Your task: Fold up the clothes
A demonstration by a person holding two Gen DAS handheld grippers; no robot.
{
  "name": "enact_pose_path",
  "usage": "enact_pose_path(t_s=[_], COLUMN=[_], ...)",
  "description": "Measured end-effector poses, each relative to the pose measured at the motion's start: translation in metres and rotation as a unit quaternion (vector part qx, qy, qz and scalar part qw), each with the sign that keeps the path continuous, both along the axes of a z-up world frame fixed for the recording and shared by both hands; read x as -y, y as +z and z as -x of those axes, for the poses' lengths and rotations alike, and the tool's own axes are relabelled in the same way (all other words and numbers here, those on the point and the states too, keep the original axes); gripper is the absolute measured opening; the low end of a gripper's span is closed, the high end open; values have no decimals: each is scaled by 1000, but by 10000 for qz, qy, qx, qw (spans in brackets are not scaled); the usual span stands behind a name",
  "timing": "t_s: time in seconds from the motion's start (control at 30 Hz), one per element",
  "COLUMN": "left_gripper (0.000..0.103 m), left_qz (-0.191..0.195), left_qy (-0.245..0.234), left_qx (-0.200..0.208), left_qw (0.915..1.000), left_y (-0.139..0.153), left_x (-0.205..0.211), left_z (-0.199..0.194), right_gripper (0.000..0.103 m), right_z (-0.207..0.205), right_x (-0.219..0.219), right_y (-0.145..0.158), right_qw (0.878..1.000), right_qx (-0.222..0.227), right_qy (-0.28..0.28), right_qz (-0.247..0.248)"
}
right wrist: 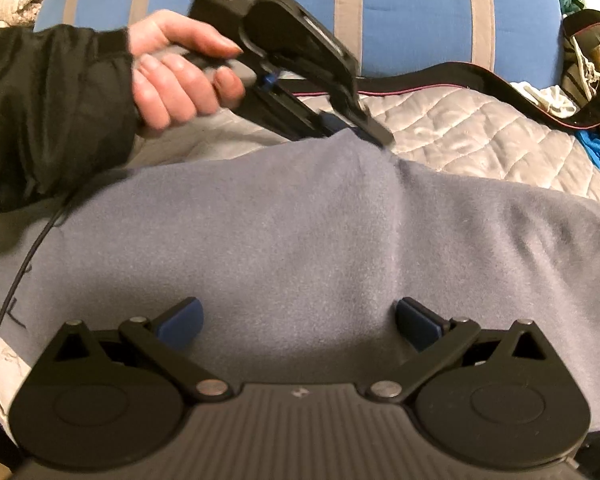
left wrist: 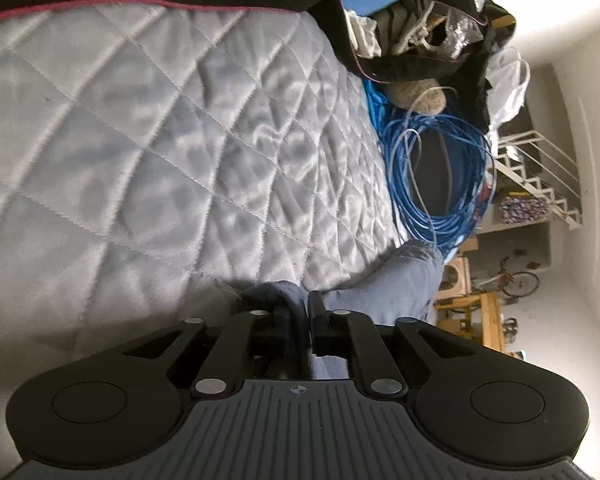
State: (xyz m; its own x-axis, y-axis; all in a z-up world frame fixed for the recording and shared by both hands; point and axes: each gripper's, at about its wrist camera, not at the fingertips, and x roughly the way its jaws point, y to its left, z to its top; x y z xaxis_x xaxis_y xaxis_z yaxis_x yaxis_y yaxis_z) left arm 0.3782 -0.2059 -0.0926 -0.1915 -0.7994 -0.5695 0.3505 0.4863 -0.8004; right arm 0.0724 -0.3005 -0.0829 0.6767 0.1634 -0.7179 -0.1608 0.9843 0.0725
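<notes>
Grey-blue fleece (right wrist: pixel 300 232) on quilted bed (left wrist: pixel 160 140), left tool (left wrist: pixel 298 312) pinching its edge, right tool (right wrist: pixel 298 320) spread

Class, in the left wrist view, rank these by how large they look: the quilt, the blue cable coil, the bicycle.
1. Quilt
2. Blue cable coil
3. Bicycle, though it stands far off, so its true size is unsure.

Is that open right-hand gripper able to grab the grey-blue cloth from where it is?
Probably yes. The right gripper hangs open just over the grey-blue cloth, and nothing lies between its fingers and the fabric. The left gripper already pinches the cloth's far edge, well away from it.
</notes>
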Motion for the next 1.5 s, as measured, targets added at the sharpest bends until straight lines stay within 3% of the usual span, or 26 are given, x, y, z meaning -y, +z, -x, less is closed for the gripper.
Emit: enact_pose_path(t_s=[0.1,0.13,0.23,0.3,0.43,0.57,0.6,0.7,0.87,1.0,1.17,1.23,1.4,1.47,1.5], left_gripper=[49,54,54,54,54,54,54,54,53,52,36,25,11,8,6], left_qz=[-98,-171,-476,-929,-1658,-1890,-1906,-1821,-1667,-1419,-1165,-1183,-1204,-1176,-1161], left_qy=[389,599,750,743,602,517,490,385,382,277,363,343,241,251,245], left_qx=[259,467,1083,1715,2829,3678,3777,3801,3329,2937,2498,2423,2356,2260,2224], left_qw=[9989,9970,9901,9780,9428,9090,9048,9060,9273,9449,9606,9623,9641,9667,9677], left_y=[18,30,63,83,109,110,107,93,75,68,59,57,57,58,58], left_x=[-17,-26,-45,-53,-66,-94,-100,-114,-133,-140,-151,-153,-151,-154,-155], left_z=[-2,0,18,41,92,136,142,151,140,130,123,122,125,126,127], right_gripper=[102,102,102,102,102,102,102,102,102,102,96,90,72,61,45], right_z=[0,0,1,1,0,-3,-5,-14,-44,-83,-129,-142,-165,-168,-169], right_x=[0,0,-1,-1,1,14,19,34,63,92,122,126,126,122,120], right_y=[0,0,1,2,4,11,15,29,48,45,27,18,1,-2,-3], right_qw=[10000,10000,10000,10000,9998,9975,9957,9894,9809,9815,9743,9734,9691,9644,9625], right_qx=[13,14,18,17,31,52,50,139,389,220,-168,-330,-687,-776,-828], right_qy=[-2,-6,-17,-36,-79,67,206,663,1412,1446,1521,1538,1672,1850,1918], right_qz=[-9,-13,-19,-34,-159,-708,-897,-1281,-1277,-1233,-1654,-1665,-1681,-1723,-1729])
